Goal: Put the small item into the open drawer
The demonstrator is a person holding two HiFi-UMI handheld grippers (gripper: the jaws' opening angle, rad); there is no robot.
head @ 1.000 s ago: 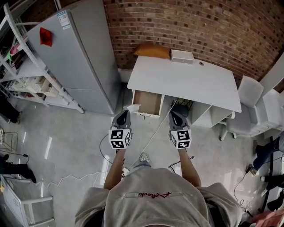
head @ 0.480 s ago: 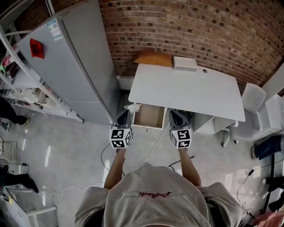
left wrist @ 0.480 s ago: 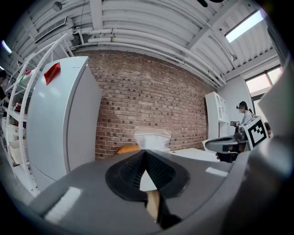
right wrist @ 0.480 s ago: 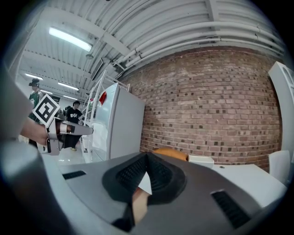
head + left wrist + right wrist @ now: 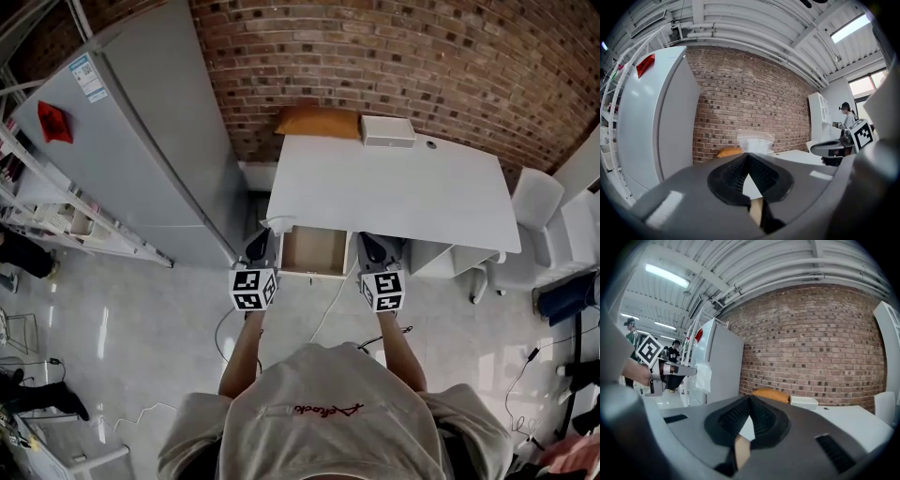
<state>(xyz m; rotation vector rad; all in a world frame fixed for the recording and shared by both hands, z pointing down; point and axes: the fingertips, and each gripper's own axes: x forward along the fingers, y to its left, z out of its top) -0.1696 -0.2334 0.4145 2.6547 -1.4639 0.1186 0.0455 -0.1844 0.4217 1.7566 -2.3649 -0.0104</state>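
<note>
A small clear plastic bag (image 5: 276, 224) sticks out of my left gripper (image 5: 263, 236), which is shut on it just left of the open drawer's (image 5: 314, 251) front corner. In the left gripper view the bag (image 5: 755, 142) stands up beyond the closed jaws of that gripper (image 5: 748, 157). The drawer hangs open under the white desk (image 5: 394, 187), and its wooden inside looks bare. To the right of the drawer front, my right gripper (image 5: 368, 240) is shut with nothing in it. The right gripper view shows its own closed tips (image 5: 750, 399) and the bag (image 5: 704, 376) off to the left.
A tall grey fridge (image 5: 141, 141) stands left of the desk against the brick wall. An orange cushion (image 5: 317, 122) and a white box (image 5: 386, 131) lie at the desk's back edge. White chair (image 5: 539, 202) at right, metal shelving (image 5: 56, 220) at left, cables (image 5: 328, 298) on the floor.
The person has stepped toward the desk. Both grippers have come up level with the drawer front, the left one still shut on the bag.
</note>
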